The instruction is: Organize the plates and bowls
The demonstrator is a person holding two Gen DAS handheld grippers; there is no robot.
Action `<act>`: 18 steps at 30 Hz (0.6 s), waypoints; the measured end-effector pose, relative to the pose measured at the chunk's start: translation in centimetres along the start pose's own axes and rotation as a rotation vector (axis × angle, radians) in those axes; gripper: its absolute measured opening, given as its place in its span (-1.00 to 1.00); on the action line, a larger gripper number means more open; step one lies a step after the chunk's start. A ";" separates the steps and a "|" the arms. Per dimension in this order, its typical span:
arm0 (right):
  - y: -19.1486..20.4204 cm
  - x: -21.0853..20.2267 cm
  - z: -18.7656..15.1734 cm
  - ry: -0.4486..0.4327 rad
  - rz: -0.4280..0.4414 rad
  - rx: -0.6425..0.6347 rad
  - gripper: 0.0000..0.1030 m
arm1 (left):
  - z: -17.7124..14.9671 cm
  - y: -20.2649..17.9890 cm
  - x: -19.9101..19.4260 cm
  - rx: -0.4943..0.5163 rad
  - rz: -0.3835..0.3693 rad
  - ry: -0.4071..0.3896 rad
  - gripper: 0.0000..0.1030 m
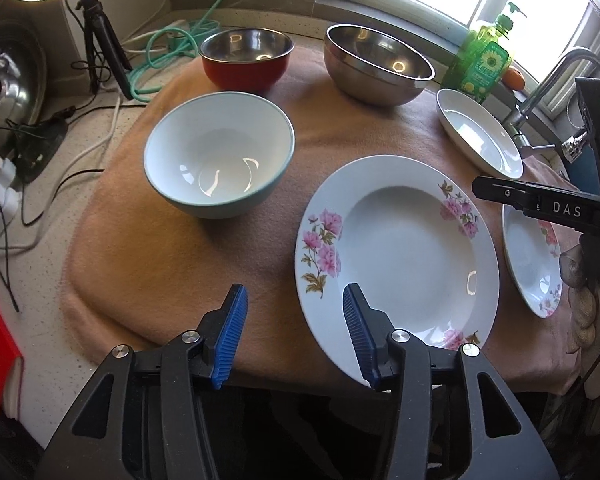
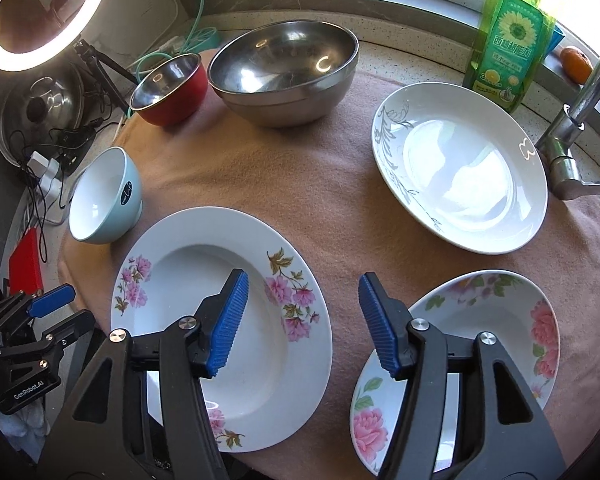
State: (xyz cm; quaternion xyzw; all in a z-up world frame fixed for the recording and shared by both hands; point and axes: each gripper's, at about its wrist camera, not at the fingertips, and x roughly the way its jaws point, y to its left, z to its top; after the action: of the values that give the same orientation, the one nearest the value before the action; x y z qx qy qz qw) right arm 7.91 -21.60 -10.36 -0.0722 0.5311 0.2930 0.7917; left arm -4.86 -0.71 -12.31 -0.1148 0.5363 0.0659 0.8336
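On a tan cloth (image 1: 148,248) (image 2: 300,184) lie a large pink-flowered plate (image 1: 404,240) (image 2: 204,280), a smaller flowered plate (image 1: 534,264) (image 2: 488,320), a white plate with grey leaves (image 1: 480,132) (image 2: 464,168), a light blue bowl (image 1: 220,160) (image 2: 100,196), a red bowl (image 1: 246,56) (image 2: 172,88) and a steel bowl (image 1: 380,64) (image 2: 284,72). My left gripper (image 1: 294,308) (image 2: 56,312) is open, empty, above the large plate's near-left rim. My right gripper (image 2: 302,300) (image 1: 540,200) is open, empty, between the two flowered plates.
A green soap bottle (image 1: 488,60) (image 2: 508,36) and a tap (image 1: 560,80) (image 2: 580,120) stand at the right by the window. A ring light (image 2: 40,12) on a tripod (image 1: 104,48), cables, chargers (image 1: 0,184) and a pot lid (image 1: 4,80) crowd the left counter.
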 end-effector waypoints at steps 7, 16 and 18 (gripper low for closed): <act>-0.6 -2.3 0.2 -0.064 -0.010 0.042 0.39 | 1.9 -0.6 -1.6 0.058 0.032 -0.078 0.26; -3.5 -4.7 -0.6 -0.117 -0.048 0.139 0.60 | 4.0 -1.8 -2.0 0.120 -0.001 -0.111 0.27; -4.6 -5.3 -0.9 -0.131 -0.059 0.171 0.60 | 4.4 -1.9 -2.0 0.131 -0.017 -0.113 0.27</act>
State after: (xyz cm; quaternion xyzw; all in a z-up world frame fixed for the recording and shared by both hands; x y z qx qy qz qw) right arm 8.29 -27.78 -6.98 -0.0006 0.4989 0.2272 0.8363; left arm -1.33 -1.38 -8.51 -0.0606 0.4906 0.0299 0.8688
